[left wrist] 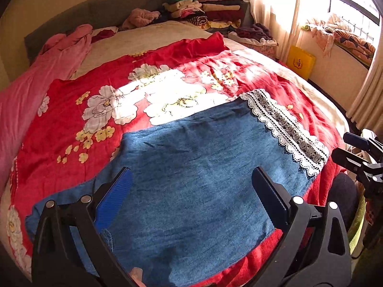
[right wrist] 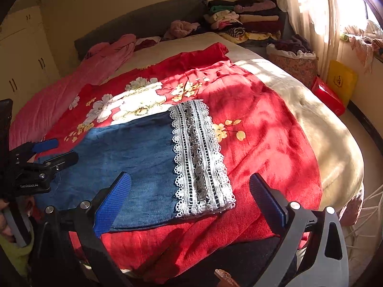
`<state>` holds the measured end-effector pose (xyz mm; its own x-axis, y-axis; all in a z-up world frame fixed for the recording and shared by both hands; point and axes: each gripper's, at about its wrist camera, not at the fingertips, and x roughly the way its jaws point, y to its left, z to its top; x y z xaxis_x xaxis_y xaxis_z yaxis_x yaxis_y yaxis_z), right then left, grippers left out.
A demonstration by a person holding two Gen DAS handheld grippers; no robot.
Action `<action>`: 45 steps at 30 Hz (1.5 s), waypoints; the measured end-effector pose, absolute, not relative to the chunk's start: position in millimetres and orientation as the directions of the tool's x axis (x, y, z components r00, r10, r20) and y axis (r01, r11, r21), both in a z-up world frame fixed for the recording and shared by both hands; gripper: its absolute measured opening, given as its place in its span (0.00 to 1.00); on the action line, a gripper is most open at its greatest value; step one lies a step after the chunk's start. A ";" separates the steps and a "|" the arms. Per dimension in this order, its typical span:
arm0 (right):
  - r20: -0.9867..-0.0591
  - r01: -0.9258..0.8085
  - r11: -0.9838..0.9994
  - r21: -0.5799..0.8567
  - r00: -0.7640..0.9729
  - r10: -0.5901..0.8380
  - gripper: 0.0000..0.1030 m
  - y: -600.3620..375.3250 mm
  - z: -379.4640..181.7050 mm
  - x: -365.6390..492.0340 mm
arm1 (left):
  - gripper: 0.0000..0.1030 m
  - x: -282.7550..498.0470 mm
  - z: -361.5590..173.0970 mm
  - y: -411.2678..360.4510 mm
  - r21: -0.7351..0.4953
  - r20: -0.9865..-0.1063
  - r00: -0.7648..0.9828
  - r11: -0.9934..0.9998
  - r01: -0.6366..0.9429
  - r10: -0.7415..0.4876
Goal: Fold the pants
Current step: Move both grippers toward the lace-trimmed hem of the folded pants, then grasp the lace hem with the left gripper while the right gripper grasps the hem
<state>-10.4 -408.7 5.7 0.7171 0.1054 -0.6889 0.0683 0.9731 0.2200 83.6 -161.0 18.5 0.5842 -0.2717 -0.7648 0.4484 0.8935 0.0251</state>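
Left wrist view looks down on the pants [left wrist: 191, 172], a blue denim pair lying flat on a red flowered blanket [left wrist: 71, 110] near the front edge of the bed [left wrist: 148, 38]. Their long axis runs left to right: the lace hem [left wrist: 284, 129] lies at the right end, the other end trails off to the near left. They look already doubled leg on leg, though that is a judgement from the single hem showing.

The left gripper [left wrist: 191, 191] hovers over the middle of the denim, its fingers spread wide apart and holding nothing. In the right wrist view the right gripper [right wrist: 190, 191] is likewise spread wide and empty, poised just before the near corner of the lace hem [right wrist: 198, 157], with the pants [right wrist: 134, 153] stretching away to its left.

So the right gripper is the nearer one to the hem and the left one to the middle and waist side. A next fold would likely carry the hem leftward along the long axis.

Farther off, a pink cover [left wrist: 47, 67] lies along the left, and stacked clothes [left wrist: 205, 7] sit at the far end by the curtain [left wrist: 270, 12].
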 end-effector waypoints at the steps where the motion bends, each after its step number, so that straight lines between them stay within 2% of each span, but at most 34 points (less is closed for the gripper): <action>1: -0.694 0.069 0.974 0.215 0.713 0.103 0.96 -407.4 4.1 -9.0 | 0.91 86.6 15.9 -163.8 0.026 -0.767 0.580 0.891 0.454 -0.273; 17: -0.737 0.085 0.982 0.169 0.672 0.069 0.96 -398.1 -16.3 11.9 | 0.91 145.6 -2.9 -202.7 -0.014 -0.797 0.514 0.861 0.508 -0.316; 36: -0.754 0.115 0.969 0.218 0.650 0.092 0.96 -408.0 -36.5 24.7 | 0.90 216.0 -36.4 -271.7 -0.056 -0.832 0.402 0.780 0.624 -0.382; 43: -0.762 0.124 0.953 0.277 0.632 0.139 0.95 -415.0 -46.1 36.0 | 0.61 224.5 -53.5 -292.6 -0.137 -0.843 0.305 0.726 0.674 -0.443; 45: -0.758 0.121 0.954 0.274 0.638 0.137 0.77 -414.9 -45.2 34.9 | 0.49 224.1 -54.5 -295.1 -0.169 -0.837 0.284 0.714 0.679 -0.468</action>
<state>34.9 -414.9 -45.2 0.6381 0.1366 -0.7577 0.1209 0.9542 0.2738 224.1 -295.1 -54.5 0.2842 -0.4680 -0.8368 0.6791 0.7144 -0.1689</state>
